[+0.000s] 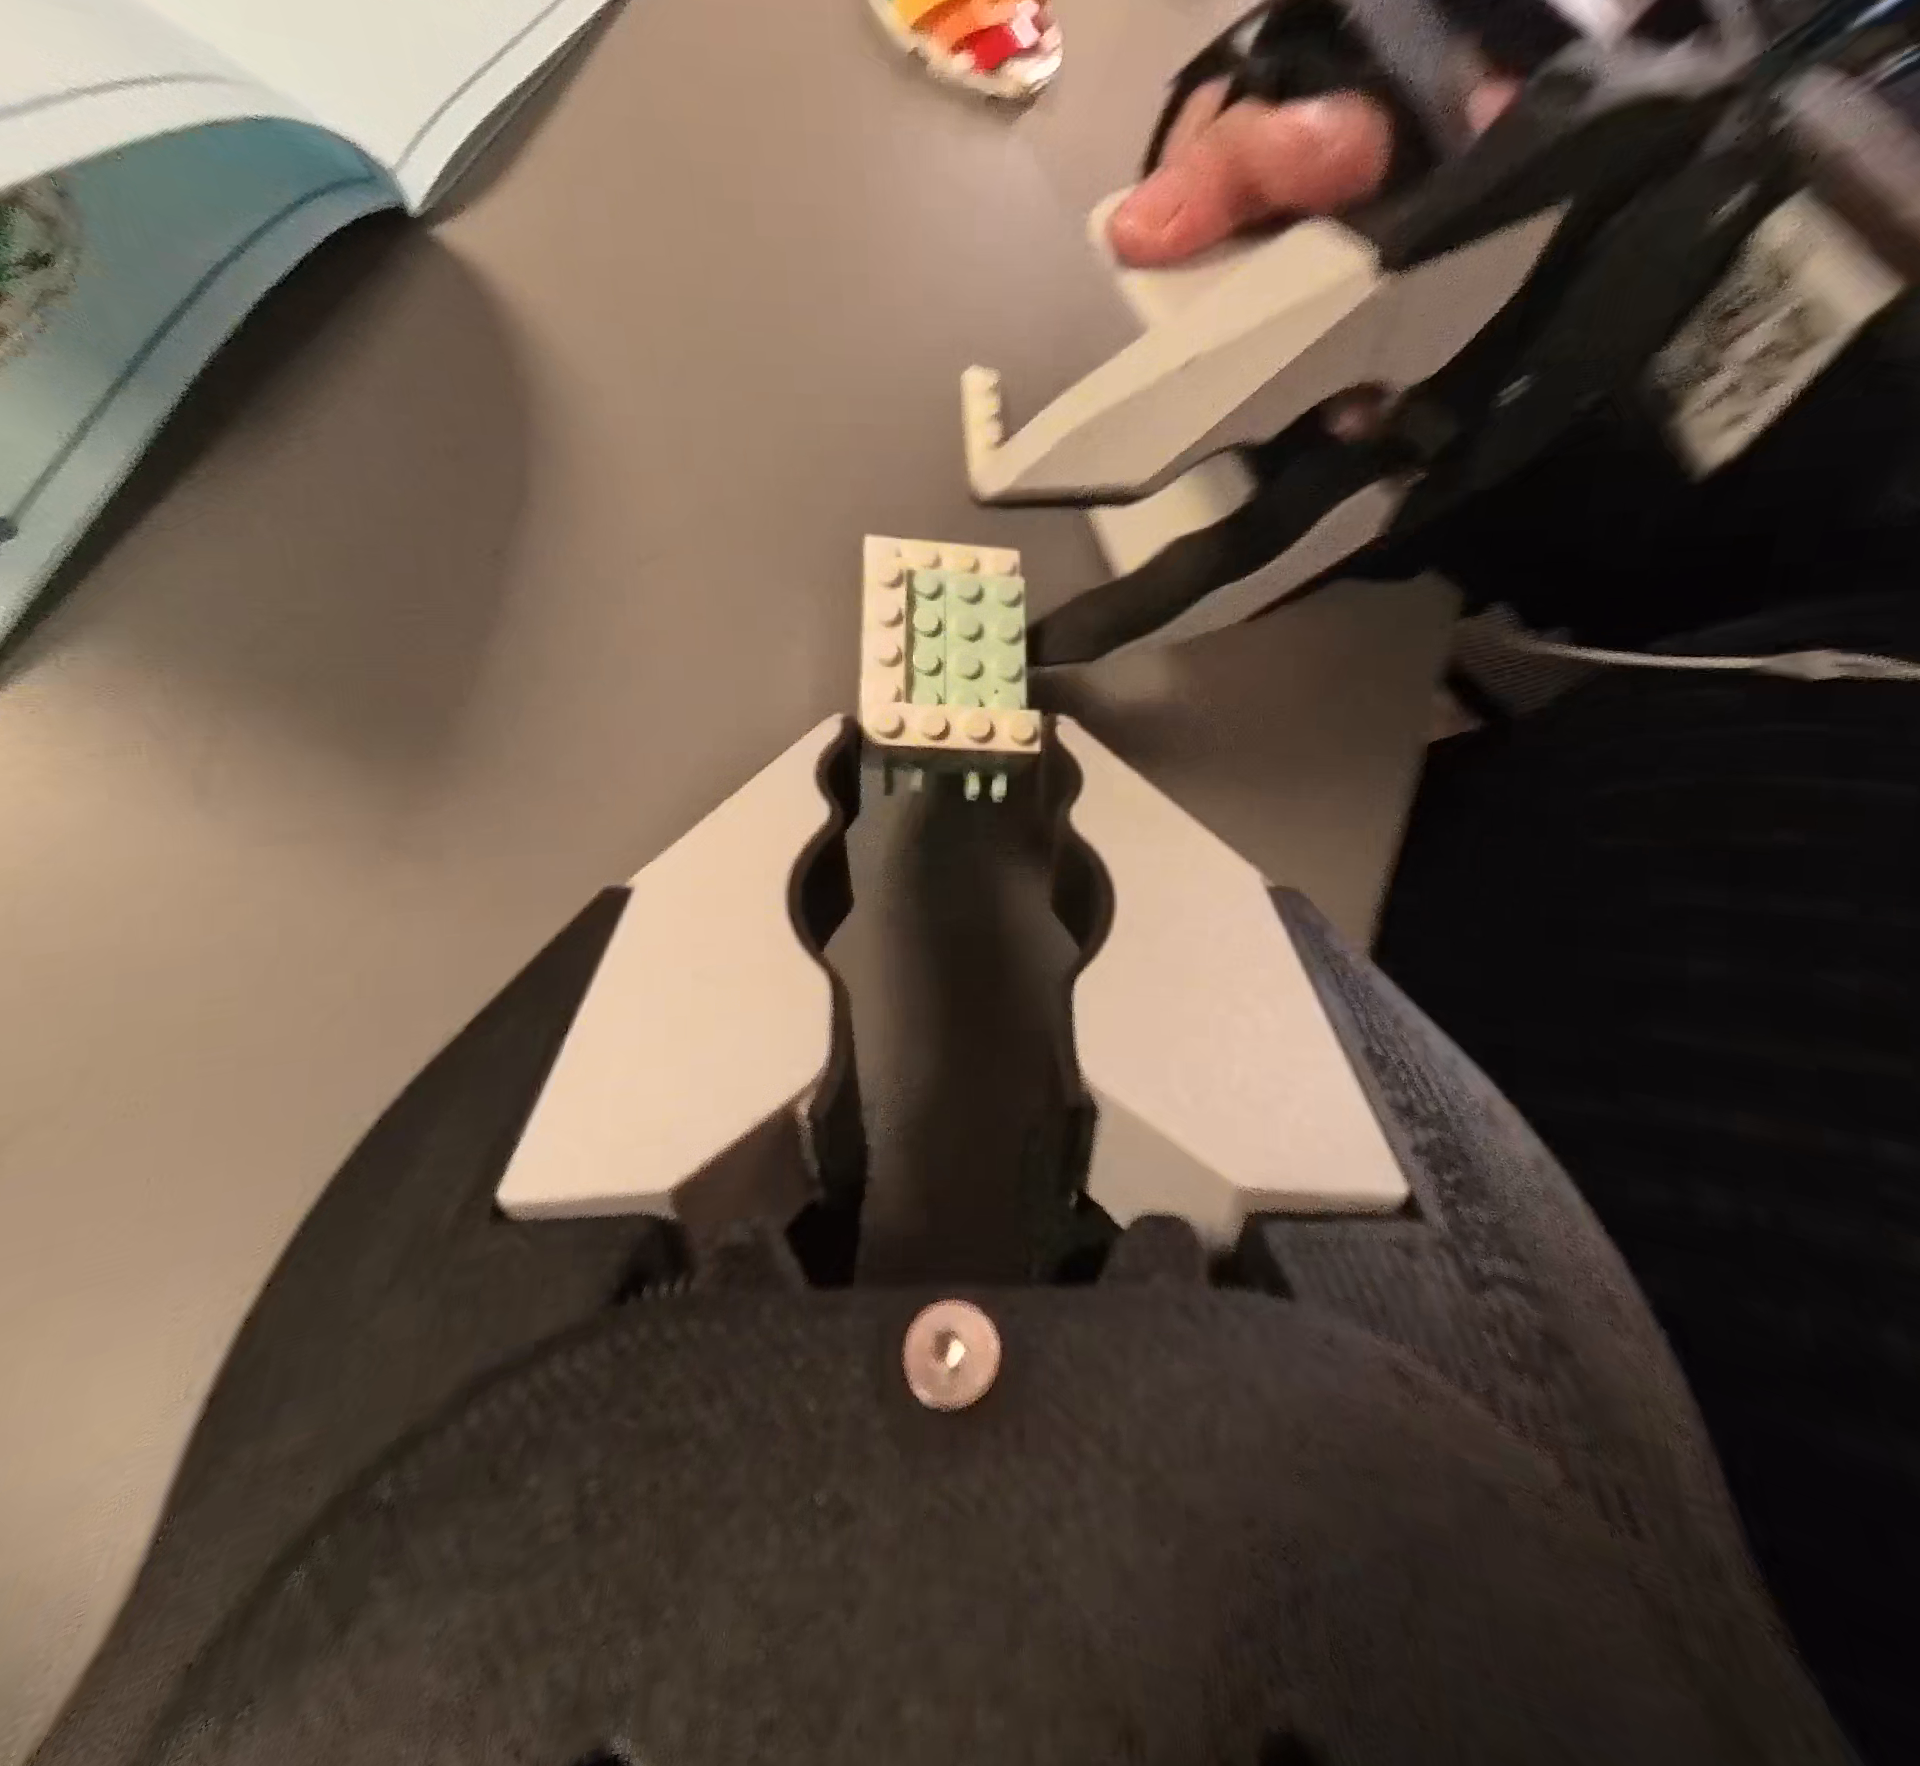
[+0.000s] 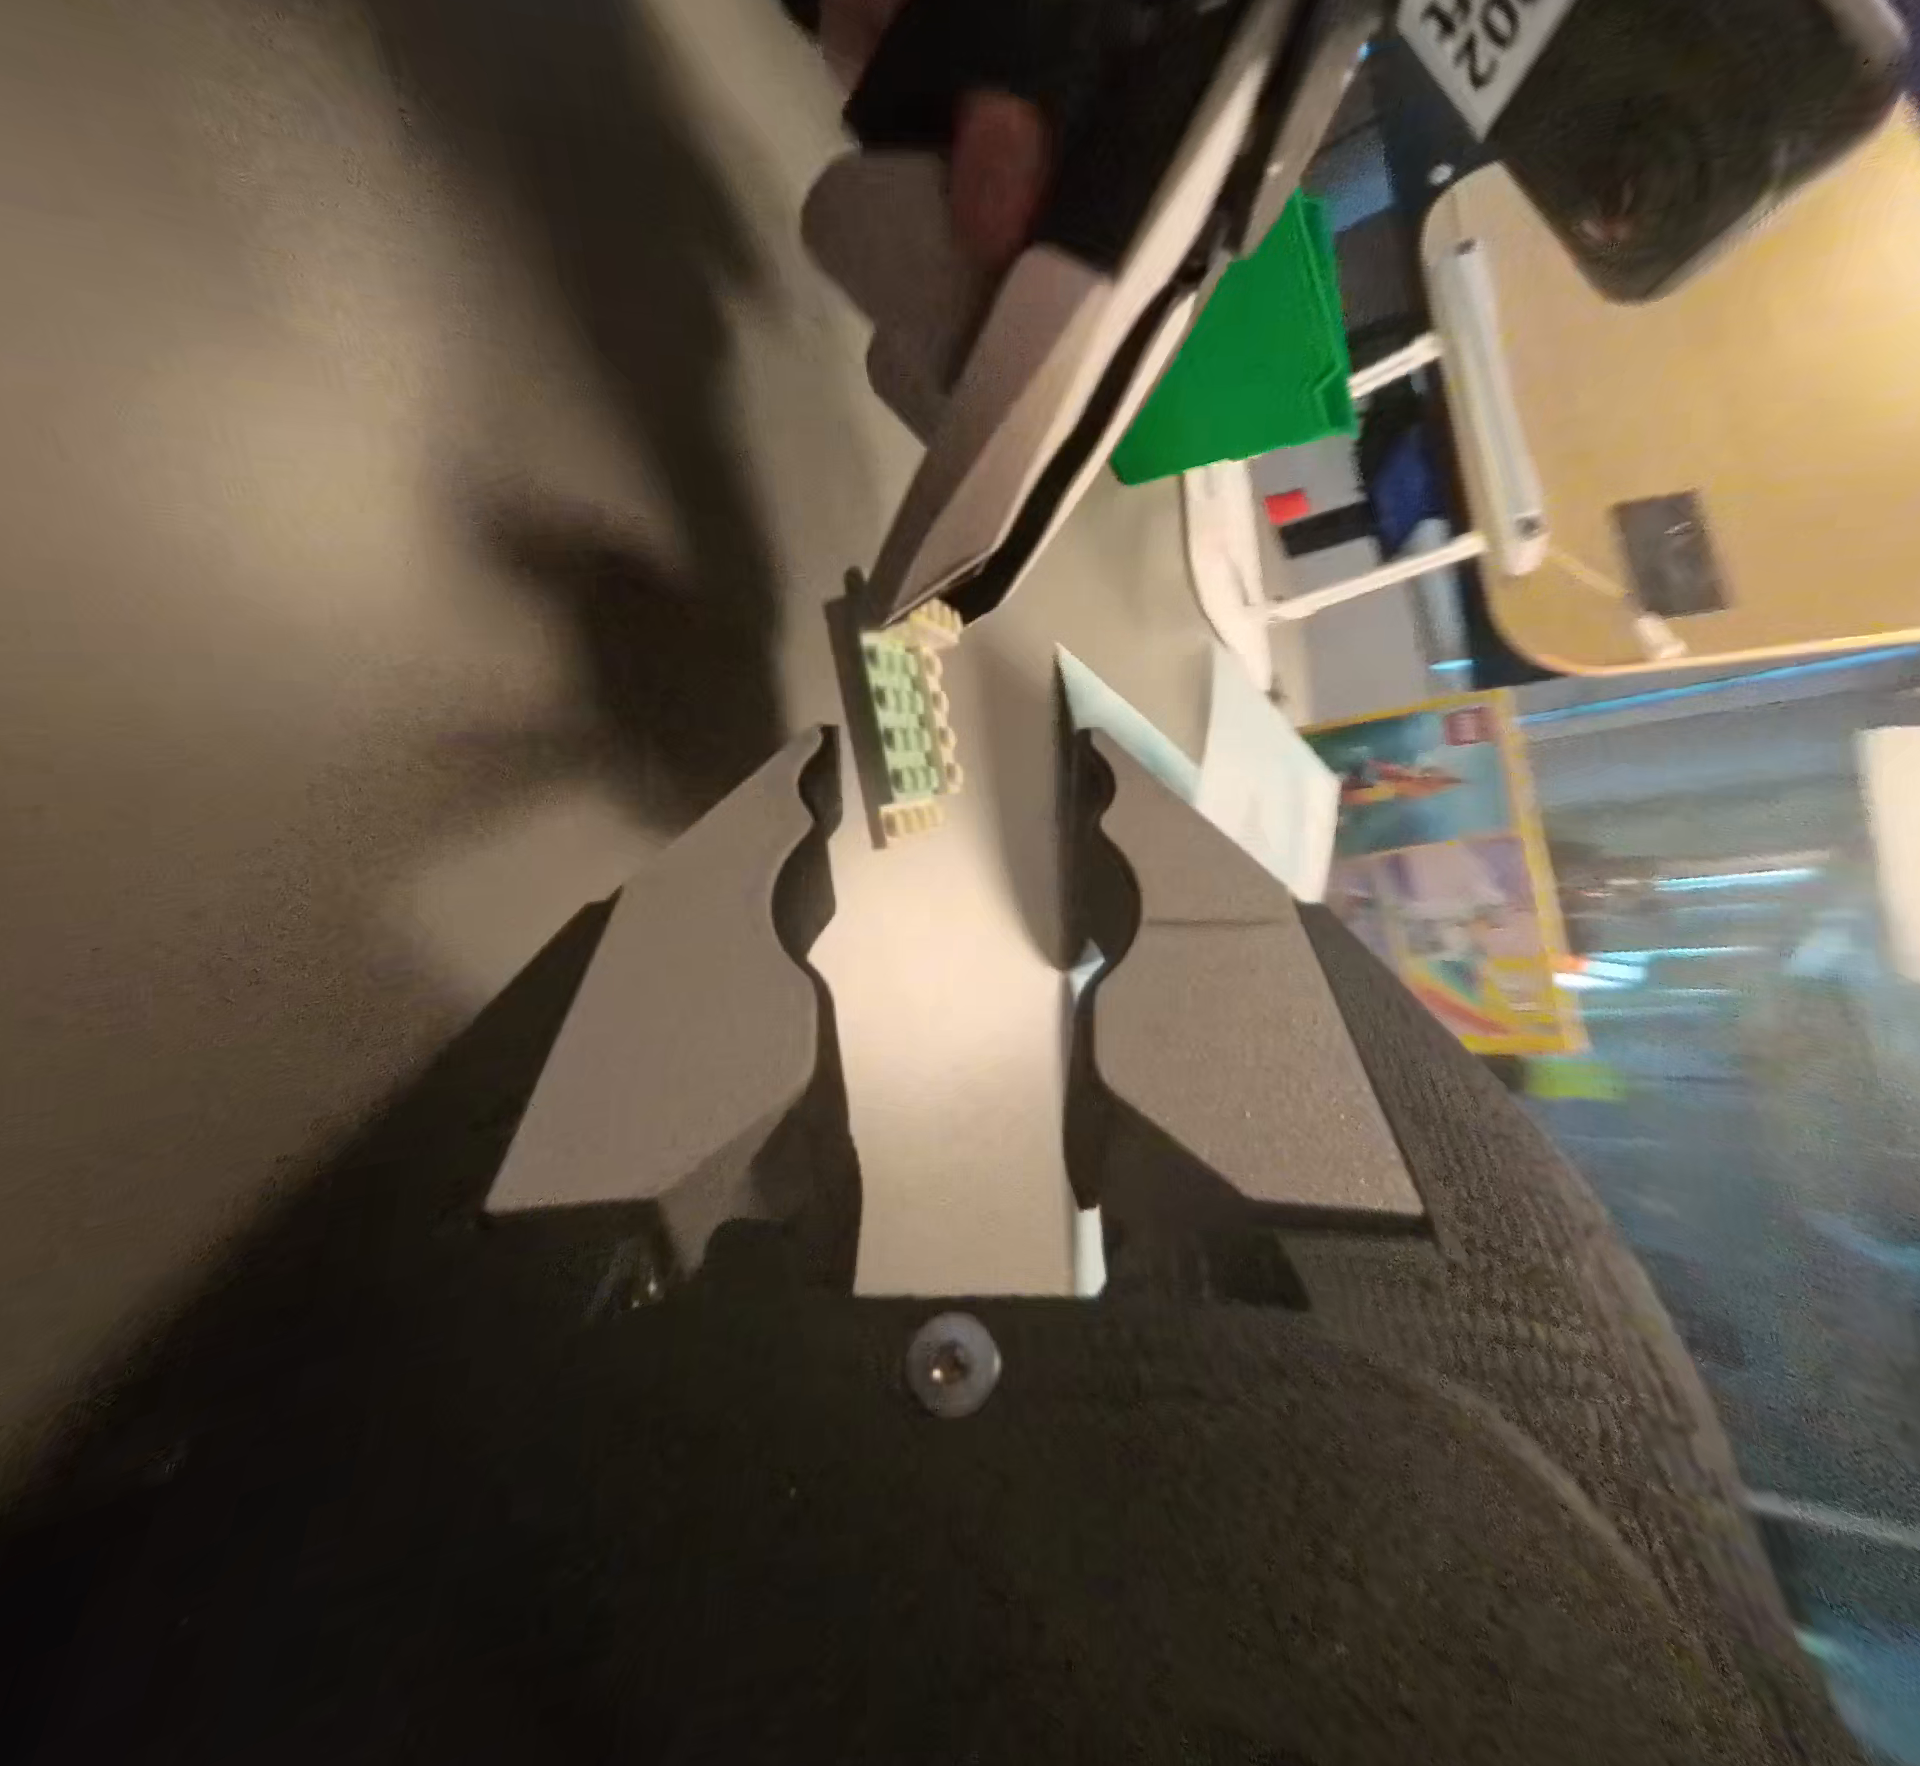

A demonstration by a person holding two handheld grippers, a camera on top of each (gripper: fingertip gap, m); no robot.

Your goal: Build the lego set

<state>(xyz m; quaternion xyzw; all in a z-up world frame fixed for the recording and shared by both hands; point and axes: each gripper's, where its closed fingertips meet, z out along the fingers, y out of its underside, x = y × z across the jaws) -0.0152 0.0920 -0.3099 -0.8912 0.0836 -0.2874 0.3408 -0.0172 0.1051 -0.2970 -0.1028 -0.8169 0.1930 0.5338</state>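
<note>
A small lego assembly [image 1: 951, 651], tan plates with light green plates on top, is clamped at its near end between the tips of my left gripper [image 1: 951, 740], above the table. My right gripper [image 1: 1023, 542] comes in from the right with its jaws apart, and one dark fingertip [image 1: 1055, 638] sits at the assembly's right edge. In the right wrist view my right gripper [image 2: 945, 714] is open. The assembly [image 2: 906, 729] hangs between its fingers, close to the left finger [image 2: 800, 781]. The left gripper [image 2: 914, 610] holds it from above.
An open instruction booklet [image 1: 260, 54] lies on the brown table [image 1: 623, 469] at the far left. A small bag of coloured pieces [image 1: 956, 2] lies at the far middle. A lego box [image 2: 1434, 875] and a green object [image 2: 1247, 366] stand to the right. Left and right tips are no more than a few centimetres apart.
</note>
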